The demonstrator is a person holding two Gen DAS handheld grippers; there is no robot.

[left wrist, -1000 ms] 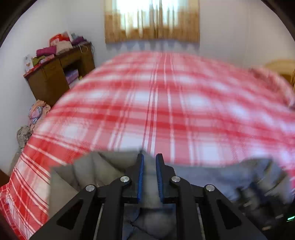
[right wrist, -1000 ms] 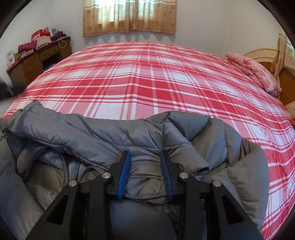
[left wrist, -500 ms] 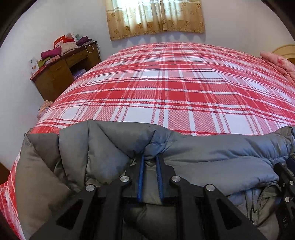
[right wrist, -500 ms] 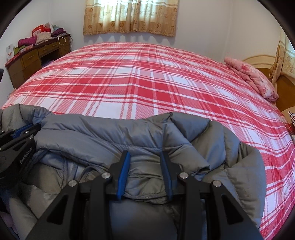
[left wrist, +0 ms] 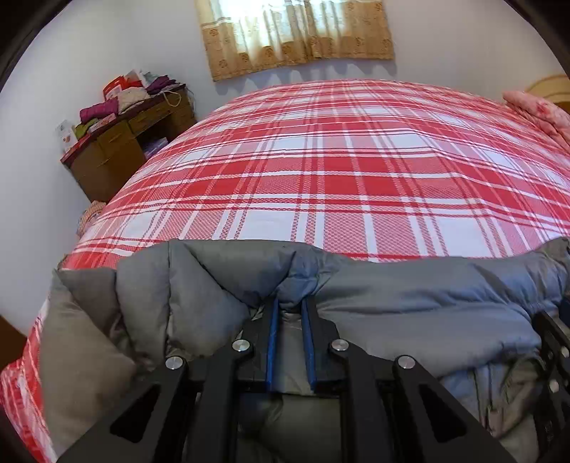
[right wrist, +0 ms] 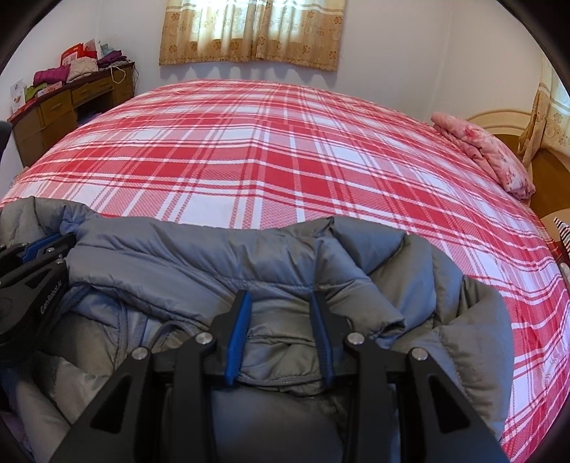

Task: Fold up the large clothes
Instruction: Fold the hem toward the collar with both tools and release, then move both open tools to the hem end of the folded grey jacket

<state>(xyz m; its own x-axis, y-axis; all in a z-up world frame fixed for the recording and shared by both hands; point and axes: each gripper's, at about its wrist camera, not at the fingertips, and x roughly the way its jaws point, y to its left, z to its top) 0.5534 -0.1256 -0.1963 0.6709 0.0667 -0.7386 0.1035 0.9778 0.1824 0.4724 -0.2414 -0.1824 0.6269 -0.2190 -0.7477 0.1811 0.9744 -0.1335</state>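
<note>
Writing: white lettering on the black body of the left gripper [right wrist: 42, 245] where it shows at the left edge of the right wrist view; it seems to begin "Gen", the rest too small to read.
Garment: grey puffer jacket [left wrist: 409, 306], quilted in padded channels, smooth slightly shiny shell, bluish on some panels and warmer grey on others; a zip line runs down the inner left part in the right wrist view.
Garment location: bunched along the near edge of the bed, lying on the bedspread, directly under both grippers.
Left gripper: black frame, silver bolts, blue ribbed pads [left wrist: 272, 342]; jaws drawn close together, pinching a thin fold of the jacket.
Right gripper [right wrist: 279, 302]: same build; jaws set wider, clamped on a thick padded roll of the jacket that fills the gap between the pads.
Bedspread [left wrist: 338, 171]: woven red-and-white plaid, flat and smooth, covering the whole bed.
Pillow [right wrist: 481, 153]: pink floral fabric, at the far right edge of the bed.
Desk [left wrist: 124, 146]: brown wood with drawers, against the left wall, folded clothes and boxes stacked on top; print on the boxes not legible.
Curtain [right wrist: 253, 32]: tan, patterned with small flower motifs, scalloped hem, light coming through.
</note>
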